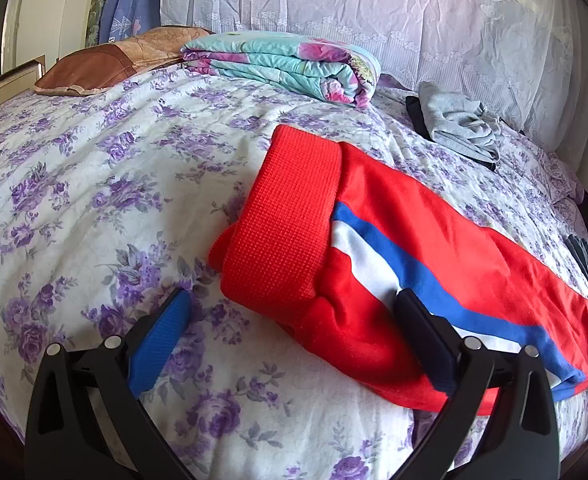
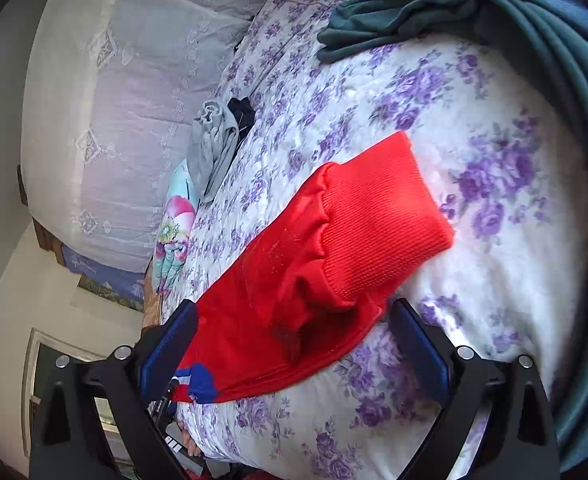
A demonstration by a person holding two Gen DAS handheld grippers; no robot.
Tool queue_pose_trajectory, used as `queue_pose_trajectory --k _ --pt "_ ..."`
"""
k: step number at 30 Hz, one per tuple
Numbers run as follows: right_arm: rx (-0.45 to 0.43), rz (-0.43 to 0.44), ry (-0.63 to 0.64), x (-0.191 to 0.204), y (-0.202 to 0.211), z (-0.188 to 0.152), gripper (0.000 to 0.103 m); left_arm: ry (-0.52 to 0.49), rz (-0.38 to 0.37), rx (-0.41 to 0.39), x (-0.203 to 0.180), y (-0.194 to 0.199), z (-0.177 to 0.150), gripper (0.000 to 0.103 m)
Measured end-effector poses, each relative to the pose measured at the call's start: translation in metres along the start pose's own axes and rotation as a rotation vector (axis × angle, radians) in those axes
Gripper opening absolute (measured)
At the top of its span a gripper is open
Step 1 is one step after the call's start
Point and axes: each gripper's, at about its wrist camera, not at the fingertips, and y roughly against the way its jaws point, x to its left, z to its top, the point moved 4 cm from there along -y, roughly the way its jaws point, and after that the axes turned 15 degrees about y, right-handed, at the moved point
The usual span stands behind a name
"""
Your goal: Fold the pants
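Red pants (image 1: pixel 394 240) with a blue and white side stripe lie flat on the floral bedspread (image 1: pixel 94 200). Their ribbed red waistband (image 1: pixel 290 216) is at the near-left end in the left wrist view. My left gripper (image 1: pixel 294 336) is open, straddling the near edge of the pants by the waistband. In the right wrist view the ribbed cuff end (image 2: pixel 378 224) of the pants (image 2: pixel 278 312) lies between the fingers of my right gripper (image 2: pixel 294 340), which is open and close over the fabric.
A folded floral quilt (image 1: pixel 286 64) and a brown pillow (image 1: pixel 106 64) lie at the head of the bed. Grey and black clothes (image 1: pixel 458 124) sit at the far right. A dark teal garment (image 2: pixel 514 40) lies beside the cuff. A lace curtain (image 1: pixel 374 0) hangs behind.
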Motion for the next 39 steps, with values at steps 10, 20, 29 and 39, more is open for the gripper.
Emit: queue_pose_trajectory --k 10,20,29,39 --pt "-0.094 -0.071 0.025 0.0 -0.01 0.005 0.098 0.001 -0.001 0.0 0.0 0.0 0.0 0.099" --pt "-0.218 -0.132 0.205 0.011 -0.012 0.014 0.032 0.01 -0.021 0.002 -0.001 0.003 -0.001 0.099" --pt "-0.146 -0.191 0.185 -0.014 -0.028 0.015 0.028 0.012 -0.025 0.002 -0.001 0.003 -0.001 0.099" --pt "-0.153 -0.453 1.028 0.174 -0.073 0.0 0.03 0.032 -0.05 -0.004 -0.001 0.006 -0.001 0.099"
